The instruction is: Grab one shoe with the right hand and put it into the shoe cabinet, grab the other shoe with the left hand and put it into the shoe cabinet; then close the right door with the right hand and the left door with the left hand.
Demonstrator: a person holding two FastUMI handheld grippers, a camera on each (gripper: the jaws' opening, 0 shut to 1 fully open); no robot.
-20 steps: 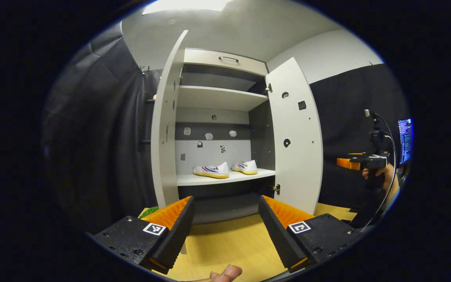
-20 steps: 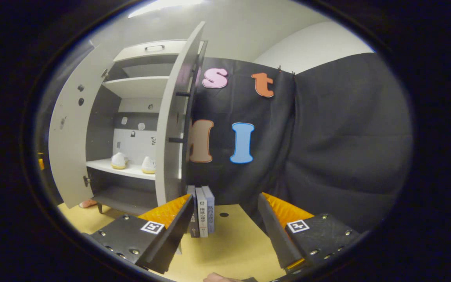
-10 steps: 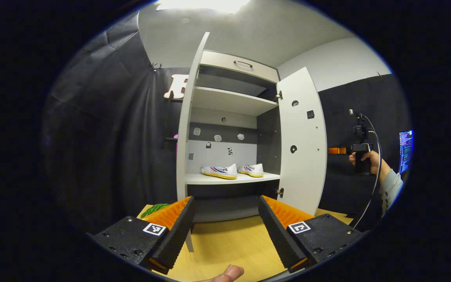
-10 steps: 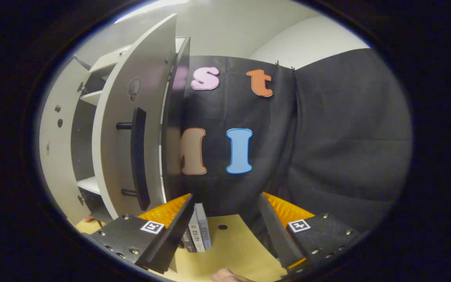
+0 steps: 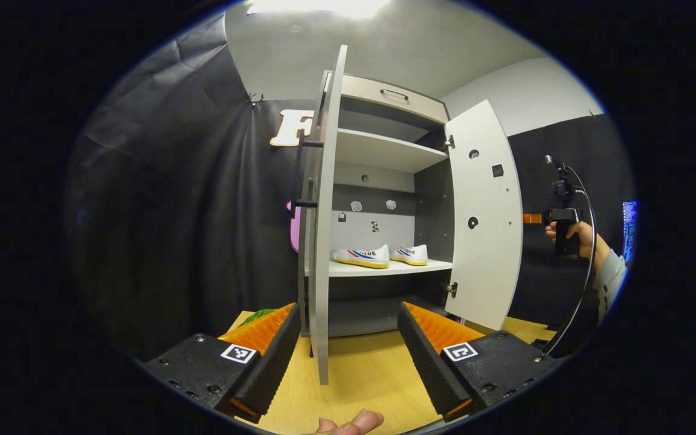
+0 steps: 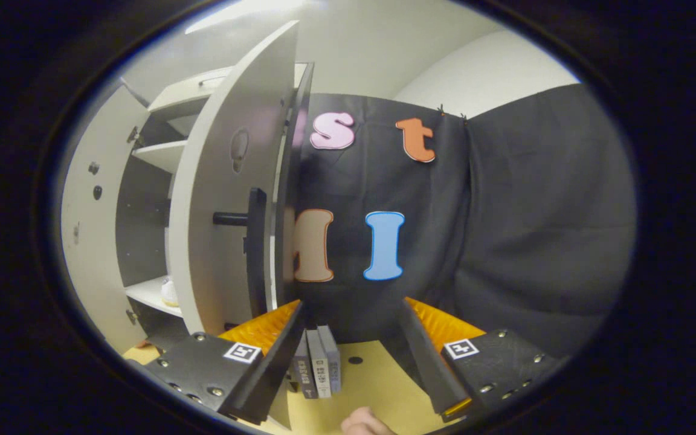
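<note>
Since a second ago your right tool (image 6: 348,338) has come round behind the right door (image 6: 221,199), whose outer face and black handle (image 6: 256,241) now face it, while your left tool (image 5: 348,338) has shifted until the left door (image 5: 322,241) stands edge-on just ahead. Both shoes (image 5: 363,256) already sit on the cabinet (image 5: 384,151) shelf, so I judge only the doors remain. Both tools hang open and empty over the tabletop (image 5: 360,374), the right one held out level beside its door.
</note>
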